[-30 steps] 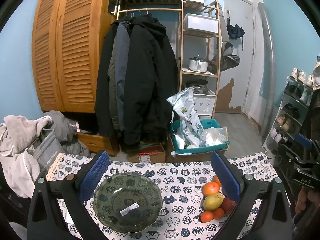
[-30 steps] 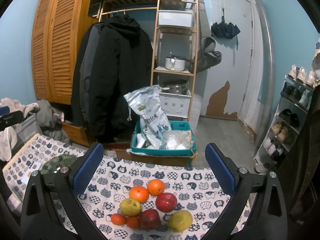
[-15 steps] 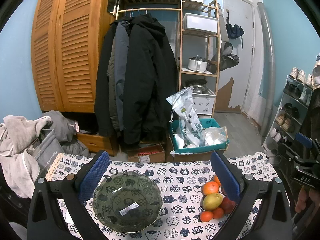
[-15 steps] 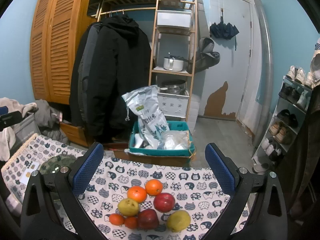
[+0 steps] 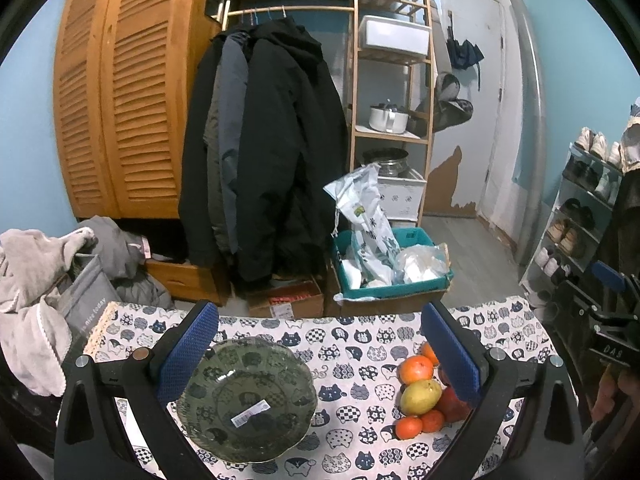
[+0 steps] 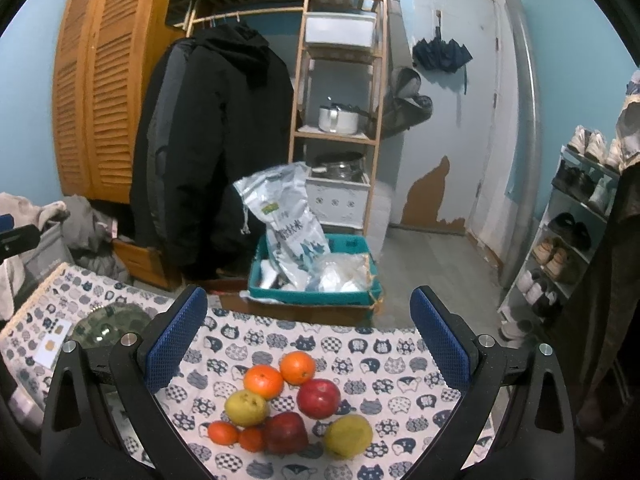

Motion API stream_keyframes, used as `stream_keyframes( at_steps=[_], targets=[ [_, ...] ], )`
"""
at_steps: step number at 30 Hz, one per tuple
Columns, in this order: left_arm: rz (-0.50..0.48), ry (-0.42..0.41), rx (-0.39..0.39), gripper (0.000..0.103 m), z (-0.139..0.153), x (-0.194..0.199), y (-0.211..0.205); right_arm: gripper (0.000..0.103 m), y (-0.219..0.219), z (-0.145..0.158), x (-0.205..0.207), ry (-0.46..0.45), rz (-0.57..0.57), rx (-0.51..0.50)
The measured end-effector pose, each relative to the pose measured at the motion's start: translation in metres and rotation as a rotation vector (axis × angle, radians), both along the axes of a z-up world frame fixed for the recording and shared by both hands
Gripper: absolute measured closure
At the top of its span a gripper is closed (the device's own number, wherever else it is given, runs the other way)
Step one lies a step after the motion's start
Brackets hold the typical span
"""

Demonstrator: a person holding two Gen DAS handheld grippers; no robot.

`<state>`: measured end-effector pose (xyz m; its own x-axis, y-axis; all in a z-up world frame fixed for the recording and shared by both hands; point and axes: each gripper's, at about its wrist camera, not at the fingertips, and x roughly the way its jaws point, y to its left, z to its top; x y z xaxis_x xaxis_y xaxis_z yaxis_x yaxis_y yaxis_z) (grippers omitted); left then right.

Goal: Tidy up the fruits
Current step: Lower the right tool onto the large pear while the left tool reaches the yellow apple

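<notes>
A dark green glass bowl (image 5: 246,398) with a white sticker sits empty on the cat-print tablecloth (image 5: 352,344), below my open left gripper (image 5: 318,354). A cluster of fruit lies to its right: oranges (image 6: 263,382), two red apples (image 6: 319,398), yellow pears (image 6: 245,407), small tangerines (image 6: 223,432). My right gripper (image 6: 308,340) hovers open above the fruit, nothing between its fingers. In the left wrist view the same fruit pile (image 5: 420,396) lies partly behind the right finger. The bowl (image 6: 110,322) shows at far left in the right wrist view.
The table's far edge drops to the floor, where a teal crate (image 6: 316,280) with plastic bags stands. Coats (image 5: 264,152) hang behind, a wooden shelf (image 5: 390,92) holds pots, and a shoe rack (image 6: 576,232) lines the right wall. Clothes (image 5: 36,280) are piled at left.
My right gripper has drifted slightly, so the fruit sits a little left and lower in its view. The left gripper has hardly moved.
</notes>
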<state>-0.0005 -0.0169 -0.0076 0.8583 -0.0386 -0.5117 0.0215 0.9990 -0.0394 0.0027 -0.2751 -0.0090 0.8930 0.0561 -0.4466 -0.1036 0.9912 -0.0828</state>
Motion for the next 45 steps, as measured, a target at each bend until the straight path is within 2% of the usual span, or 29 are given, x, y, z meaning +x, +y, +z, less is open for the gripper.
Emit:
stream_keyframes(
  at_steps=[9,24,31,45],
  targets=[
    [-0.055,0.093,0.013,0.001,-0.024,0.022,-0.019,0.003,-0.028,-0.032,0.015,0.128,-0.064,-0.016],
    [-0.15,0.28,0.046,0.001,-0.092,0.058,-0.058,0.003,-0.054,-0.095,0.032,0.335,-0.129,-0.072],
    [-0.161,0.377,0.056,0.001,-0.13,0.074,-0.071,0.003,-0.07,-0.128,0.045,0.45,-0.144,-0.023],
    [-0.193,0.528,0.086,0.001,-0.193,0.096,-0.096,0.003,-0.091,-0.201,0.07,0.659,-0.193,0.006]
  ],
)
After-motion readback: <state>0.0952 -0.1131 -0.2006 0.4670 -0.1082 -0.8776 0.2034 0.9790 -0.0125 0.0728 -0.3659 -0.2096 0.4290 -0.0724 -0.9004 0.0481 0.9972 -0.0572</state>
